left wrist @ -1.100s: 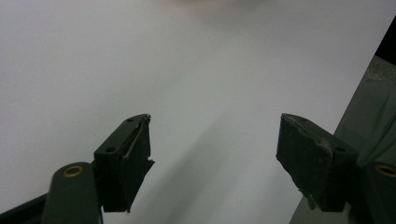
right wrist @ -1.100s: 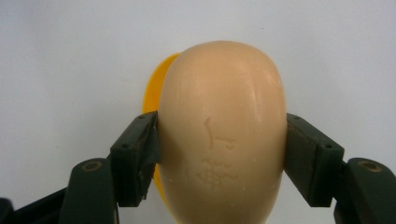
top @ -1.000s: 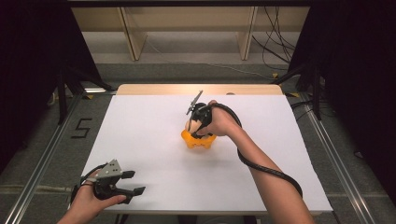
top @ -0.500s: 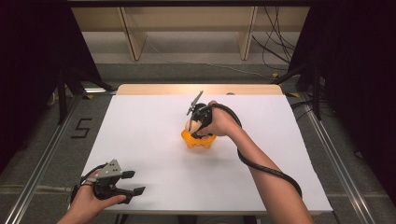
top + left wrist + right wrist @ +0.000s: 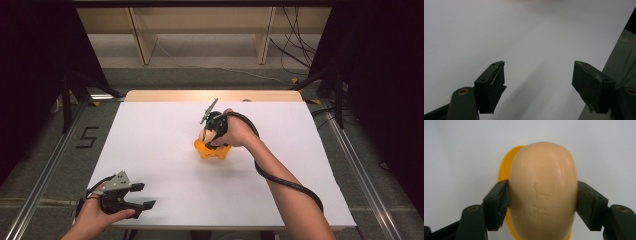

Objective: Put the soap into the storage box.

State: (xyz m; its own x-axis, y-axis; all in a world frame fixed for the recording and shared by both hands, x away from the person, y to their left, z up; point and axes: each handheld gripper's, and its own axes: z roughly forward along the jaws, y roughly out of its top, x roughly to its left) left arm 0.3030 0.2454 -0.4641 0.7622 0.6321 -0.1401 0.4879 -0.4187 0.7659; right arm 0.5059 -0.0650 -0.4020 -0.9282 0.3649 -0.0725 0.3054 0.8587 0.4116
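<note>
A pale beige bar of soap (image 5: 542, 190) with an embossed mark sits between the two jaws of my right gripper (image 5: 542, 202), which is shut on its sides. Under it lies a yellow-orange soap dish (image 5: 503, 173). From above, the dish (image 5: 212, 151) sits mid-table with my right gripper (image 5: 210, 137) pointing down over it, and a sliver of the soap (image 5: 204, 134) shows beside the hand. Near the table's front left corner my left gripper (image 5: 141, 196) stands open over bare white surface; its jaws (image 5: 539, 82) hold nothing.
The white table top (image 5: 165, 130) has a wooden strip (image 5: 210, 95) along its far edge. Metal rails (image 5: 45, 165) run along the floor on both sides. Shelving legs and cables stand beyond the far edge. A "5" mark (image 5: 86, 136) is on the floor at left.
</note>
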